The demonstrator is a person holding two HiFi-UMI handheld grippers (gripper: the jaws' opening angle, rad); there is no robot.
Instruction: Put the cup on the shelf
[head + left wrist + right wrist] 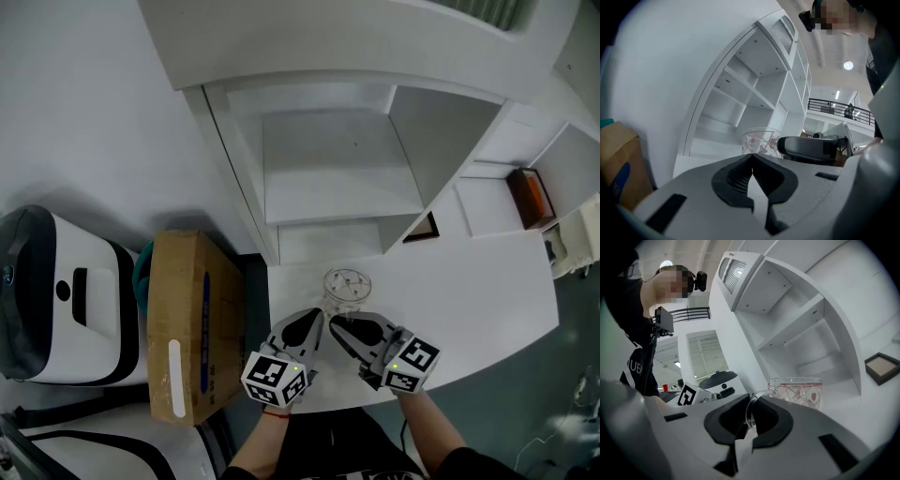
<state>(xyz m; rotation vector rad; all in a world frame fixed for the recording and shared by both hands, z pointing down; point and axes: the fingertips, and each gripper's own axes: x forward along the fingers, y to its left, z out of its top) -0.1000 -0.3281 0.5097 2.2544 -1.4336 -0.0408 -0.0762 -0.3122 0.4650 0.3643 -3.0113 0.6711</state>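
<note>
The right claw (752, 399) is closed tight on the clear handle (749, 411) of the cup (796, 391), with the thin glass loop caught between its two dark pads. The left claw (753, 157) has its jaws pressed together with nothing in them. Its tips point at the cup just beyond them, and it cannot be told whether they touch it. In the head view both claws lie side by side just on the person's side of the cup, the left one a little to the left of the handle. The cup is clear glass with red markings on its wall. It is upright and appears to stand on the white worktop (469, 300), though its base is hidden in both gripper views. Directly behind the cup rises the white shelf (328, 202), its open compartments facing the cup and all of them bare. Behind the cup and to its right, a small dark picture frame (422, 227) lies beside the shelf's side wall. Well to the left of the cup, off the worktop, stands a brown cardboard box (192, 319). Farther left of the cup again is a white machine (94, 309) with black parts.
</note>
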